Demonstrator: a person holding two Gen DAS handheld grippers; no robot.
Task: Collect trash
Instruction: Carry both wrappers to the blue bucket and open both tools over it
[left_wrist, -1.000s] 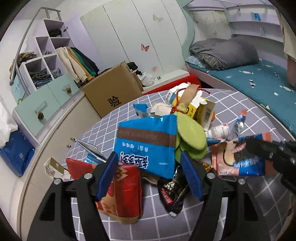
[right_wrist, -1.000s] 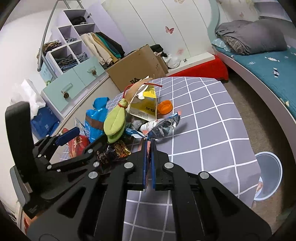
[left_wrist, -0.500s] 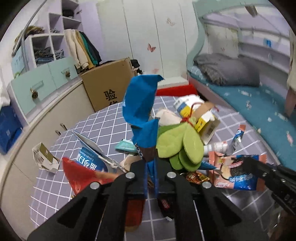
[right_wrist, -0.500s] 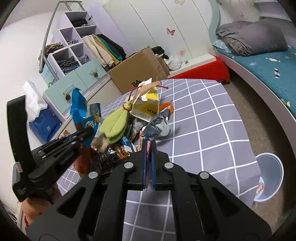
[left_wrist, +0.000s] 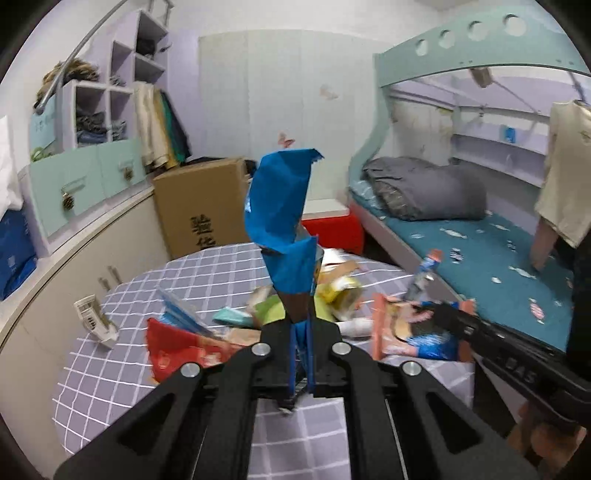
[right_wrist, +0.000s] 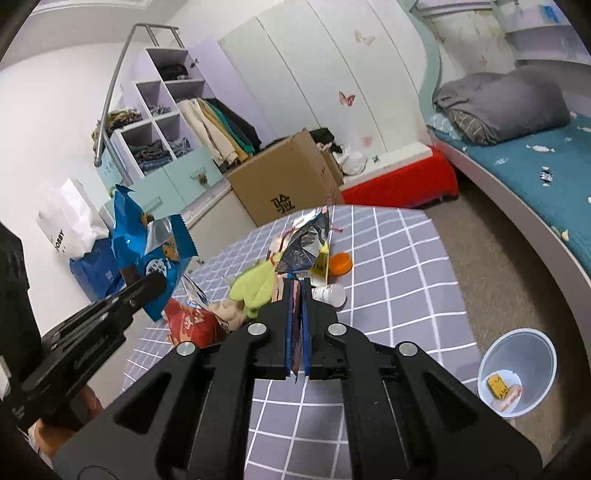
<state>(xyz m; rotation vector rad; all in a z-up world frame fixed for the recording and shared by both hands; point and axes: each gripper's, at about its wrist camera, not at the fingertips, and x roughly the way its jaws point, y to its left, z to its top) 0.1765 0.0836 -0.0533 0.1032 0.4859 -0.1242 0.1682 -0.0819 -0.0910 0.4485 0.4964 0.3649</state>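
Observation:
Above the round table with its grey checked cloth (left_wrist: 199, 273), my left gripper (left_wrist: 301, 332) is shut on the lower end of a crumpled blue snack bag (left_wrist: 284, 206), which stands upright clear of the trash pile. The right wrist view shows that same blue bag (right_wrist: 147, 251) at the left gripper (right_wrist: 149, 286). My right gripper (right_wrist: 295, 295) is shut on a pink snack wrapper (right_wrist: 306, 240) with a silver inside, raised above the table. In the left wrist view this pink wrapper (left_wrist: 399, 332) hangs from the right gripper (left_wrist: 443, 314).
The pile on the table holds a red bag (right_wrist: 192, 325), a green peel-like piece (right_wrist: 255, 284), an orange cap (right_wrist: 340, 262) and a small white bottle (right_wrist: 328, 293). A white bin (right_wrist: 517, 373) stands on the floor at right. A cardboard box (right_wrist: 288, 184) and the bed (right_wrist: 535, 166) lie beyond.
My left gripper closed on the blue bag and lifted it up off the pile. My right gripper rose with the pink wrapper still in it.

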